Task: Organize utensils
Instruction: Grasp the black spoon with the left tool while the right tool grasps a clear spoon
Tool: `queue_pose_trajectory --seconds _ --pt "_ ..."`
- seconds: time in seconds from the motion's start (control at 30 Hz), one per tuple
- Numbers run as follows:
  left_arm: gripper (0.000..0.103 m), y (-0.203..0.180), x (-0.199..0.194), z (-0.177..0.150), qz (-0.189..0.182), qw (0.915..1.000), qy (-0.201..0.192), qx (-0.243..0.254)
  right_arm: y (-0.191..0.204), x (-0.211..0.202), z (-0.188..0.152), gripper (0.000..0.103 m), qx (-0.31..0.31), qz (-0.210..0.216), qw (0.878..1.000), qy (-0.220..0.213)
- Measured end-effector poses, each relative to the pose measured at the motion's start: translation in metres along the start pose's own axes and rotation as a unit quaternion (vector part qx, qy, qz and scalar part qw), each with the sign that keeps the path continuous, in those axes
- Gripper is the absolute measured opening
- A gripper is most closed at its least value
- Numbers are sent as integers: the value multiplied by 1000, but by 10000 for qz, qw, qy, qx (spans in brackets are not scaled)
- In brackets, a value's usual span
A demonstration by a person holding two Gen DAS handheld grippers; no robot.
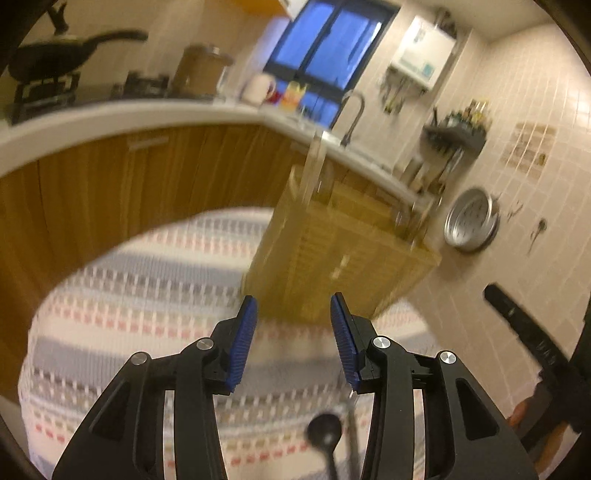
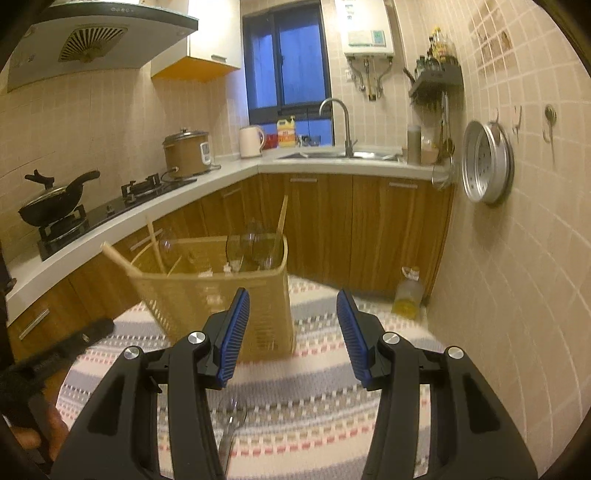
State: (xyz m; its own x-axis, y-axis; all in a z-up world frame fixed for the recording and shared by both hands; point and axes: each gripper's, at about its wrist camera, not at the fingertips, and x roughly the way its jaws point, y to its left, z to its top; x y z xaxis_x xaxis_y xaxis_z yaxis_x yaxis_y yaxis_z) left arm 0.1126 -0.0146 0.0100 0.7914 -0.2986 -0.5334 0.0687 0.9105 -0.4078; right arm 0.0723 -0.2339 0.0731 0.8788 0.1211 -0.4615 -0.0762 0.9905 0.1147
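We hold 2 grippers—left (image 1: 293, 341), right (image 2: 293, 338)—part-open, empty, facing the basket (image 2: 221, 299) for spoons (image 2: 231, 417).

Beige tiled walls (image 2: 517, 277) enclose a small kitchen with a dark blue window (image 2: 288, 59) at the far end. An L-shaped white counter (image 2: 236, 168) tops wood-grain cabinets (image 2: 369, 229), carrying a sink (image 2: 340, 155) with a curved tap (image 2: 341, 122). A white water heater (image 2: 367, 29) hangs beside the window, a range hood (image 2: 96, 40) upper left.
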Motion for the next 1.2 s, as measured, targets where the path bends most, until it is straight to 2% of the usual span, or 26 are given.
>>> queue_pose_trajectory --seconds 0.07,0.2,0.4,0.53,0.63,0.73,0.83,0.97,1.07,1.13,1.2 --pt "40 5 10 -12 -58 9991 421 -41 -4 3 -14 46 210 238 9992 248" --pt "40 12 28 -36 -222 9938 1085 -28 -12 18 -43 46 527 376 9960 621" --pt "43 2 42 -63 -342 9866 1576 258 -14 42 -81 46 652 540 9896 1159" --pt "43 -13 49 -81 -349 9815 1805 530 -12 52 -89 46 631 557 9876 1325" --pt "44 -22 51 -88 -206 9809 1783 755 -9 56 -91 46 593 552 9866 1419" --pt "44 -30 54 -91 -70 9789 1805 955 -10 56 -91 54 630 534 9868 1395" --pt "44 -39 57 -93 131 9761 1801 1208 -12 55 -90 54 695 587 9864 1372" --pt "48 -55 61 -102 456 9684 1743 1727 -16 55 -90 54 806 618 9856 1350" --pt "48 -62 63 -109 705 9623 1644 2051 -17 57 -90 54 849 634 9852 1346" --pt "42 -67 62 -112 909 9566 1573 2278 -18 57 -90 54 867 644 9849 1352" --pt "30 -64 60 -112 992 9555 1513 2332 -18 57 -90 54 880 652 9847 1356"
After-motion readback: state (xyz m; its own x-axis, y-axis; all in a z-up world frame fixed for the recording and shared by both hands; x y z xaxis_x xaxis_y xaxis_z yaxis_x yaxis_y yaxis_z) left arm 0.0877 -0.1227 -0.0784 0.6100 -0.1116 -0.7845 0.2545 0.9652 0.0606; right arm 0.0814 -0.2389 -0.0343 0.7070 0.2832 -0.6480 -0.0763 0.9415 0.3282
